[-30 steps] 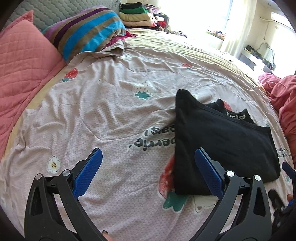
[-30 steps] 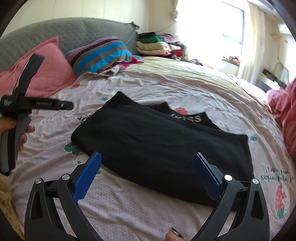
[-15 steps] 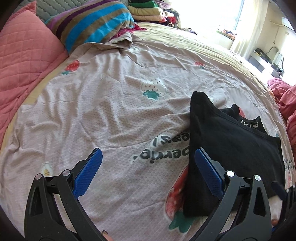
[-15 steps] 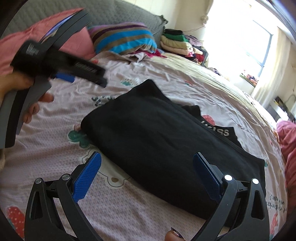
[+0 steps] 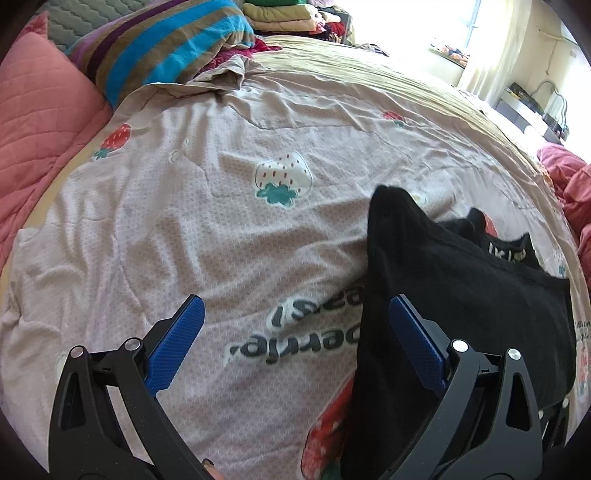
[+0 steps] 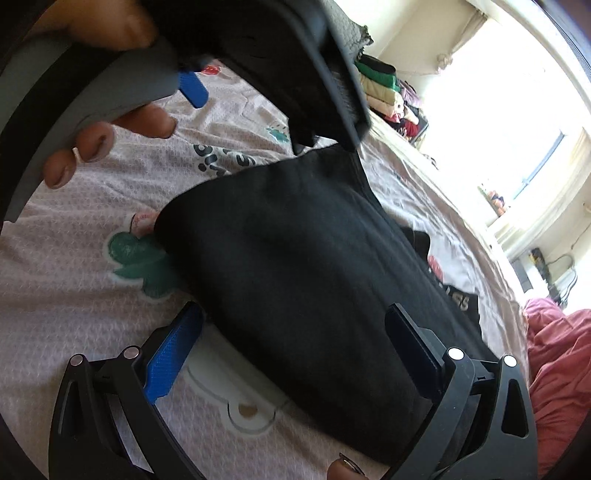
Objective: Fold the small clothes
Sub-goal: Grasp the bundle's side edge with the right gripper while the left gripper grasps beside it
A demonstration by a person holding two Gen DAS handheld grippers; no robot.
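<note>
A black garment (image 5: pixel 465 295) lies folded on the strawberry-print bedsheet (image 5: pixel 221 229), a waistband with white letters (image 5: pixel 506 254) poking out at its far side. My left gripper (image 5: pixel 295 339) is open just above the sheet, its right finger over the garment's left edge. In the right wrist view the same black garment (image 6: pixel 303 273) fills the middle, and my right gripper (image 6: pixel 291 343) is open, straddling its near edge. The left gripper's handle and a hand's fingers (image 6: pixel 92 140) loom at the top left of that view.
A pink quilted pillow (image 5: pixel 40 110) and a striped pillow (image 5: pixel 162 48) lie at the head of the bed. Stacked folded clothes (image 5: pixel 284 14) sit beyond them. A pink blanket (image 6: pixel 561 376) is bunched at the right edge. A bright window (image 6: pixel 517 110) lies beyond.
Both grippers have moved lower and closer to the garment's left end. The left gripper has come much nearer to the right wrist camera. Both stayed open.
</note>
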